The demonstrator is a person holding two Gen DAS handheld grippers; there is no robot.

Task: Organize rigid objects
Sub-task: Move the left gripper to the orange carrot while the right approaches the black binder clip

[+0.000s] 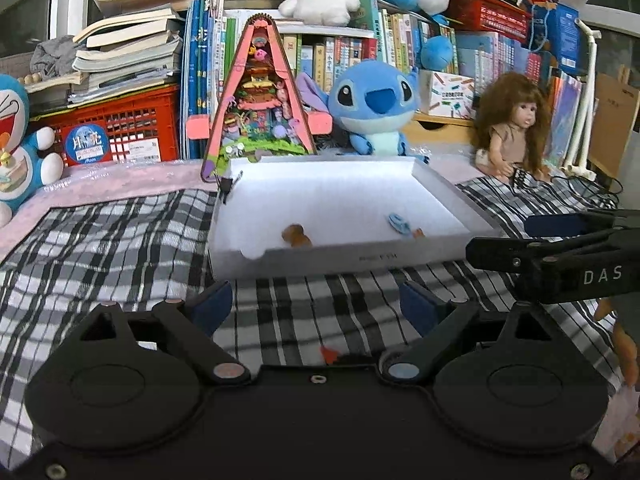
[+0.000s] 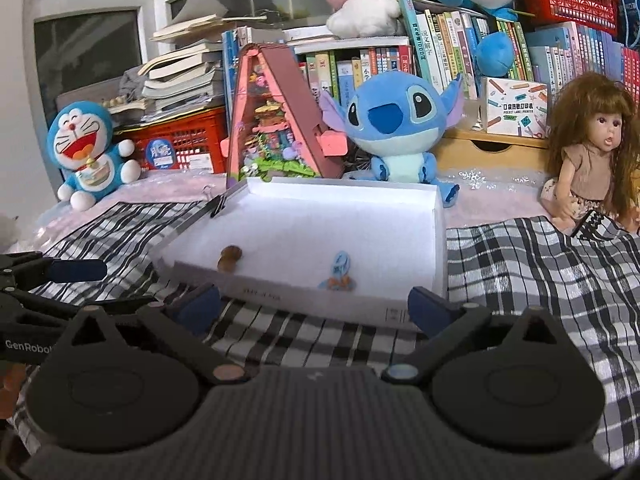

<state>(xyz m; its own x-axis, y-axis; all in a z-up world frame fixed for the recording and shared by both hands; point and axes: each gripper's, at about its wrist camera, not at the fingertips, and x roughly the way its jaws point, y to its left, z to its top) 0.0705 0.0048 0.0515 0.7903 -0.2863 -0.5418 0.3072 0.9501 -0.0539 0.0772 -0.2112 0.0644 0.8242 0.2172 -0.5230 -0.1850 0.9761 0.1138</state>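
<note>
A black-and-white plaid cloth [image 1: 120,240] covers the surface, and mid-frame on it sits a shallow white tray [image 1: 340,256] holding a small brown figure [image 1: 296,235] near its front wall and a blue one [image 1: 400,224] toward the right (an orange scrap [image 1: 329,354] lies on the cloth, lower centre). The left hand-held gripper [image 1: 316,306] and the right hand-held gripper [image 2: 314,304] both stand wide apart and hold nothing. Across the top of the frame, books [image 2: 432,52], a red crate [image 1: 116,132], a Stitch plush [image 2: 400,128], a Doraemon plush [image 2: 90,152] and a doll [image 2: 592,148] crowd the room's back.
</note>
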